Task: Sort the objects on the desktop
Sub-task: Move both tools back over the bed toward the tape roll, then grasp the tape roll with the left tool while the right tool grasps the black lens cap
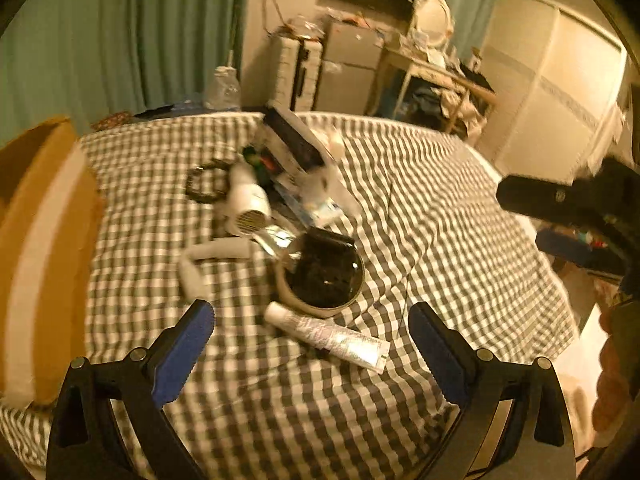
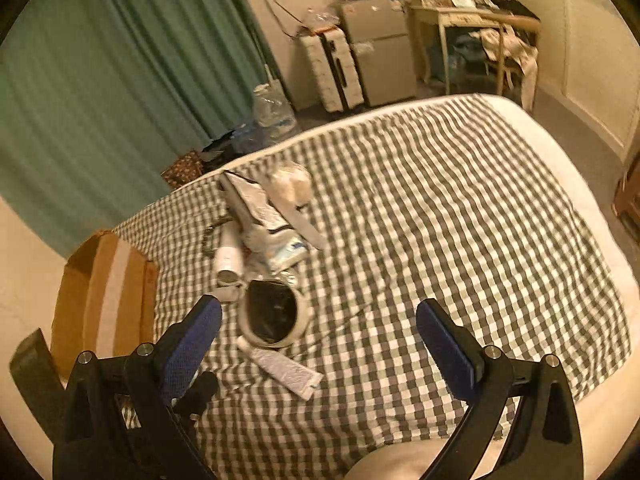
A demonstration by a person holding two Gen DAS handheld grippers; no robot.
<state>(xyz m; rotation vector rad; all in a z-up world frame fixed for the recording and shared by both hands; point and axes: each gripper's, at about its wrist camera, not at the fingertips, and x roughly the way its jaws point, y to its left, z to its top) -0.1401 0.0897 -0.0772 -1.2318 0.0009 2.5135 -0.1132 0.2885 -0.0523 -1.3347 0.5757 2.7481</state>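
Observation:
A pile of objects lies on the checked bedspread (image 1: 440, 240): a white tube (image 1: 326, 337), a round cream case with a black inside (image 1: 322, 276), a white hair dryer (image 1: 246, 200), a white curved band (image 1: 200, 258), a black cord loop (image 1: 204, 182) and boxes and packets (image 1: 296, 148). My left gripper (image 1: 311, 334) is open and empty, just above the tube. My right gripper (image 2: 319, 328) is open and empty, higher up, with the tube (image 2: 280, 368) and round case (image 2: 274, 314) between and below its fingers.
An open cardboard box (image 1: 44, 248) stands at the bed's left edge; it also shows in the right wrist view (image 2: 104, 300). Green curtains, a white suitcase (image 2: 334, 70), a grey cabinet and a cluttered desk stand beyond the bed. The right gripper's body (image 1: 568, 204) shows at the right.

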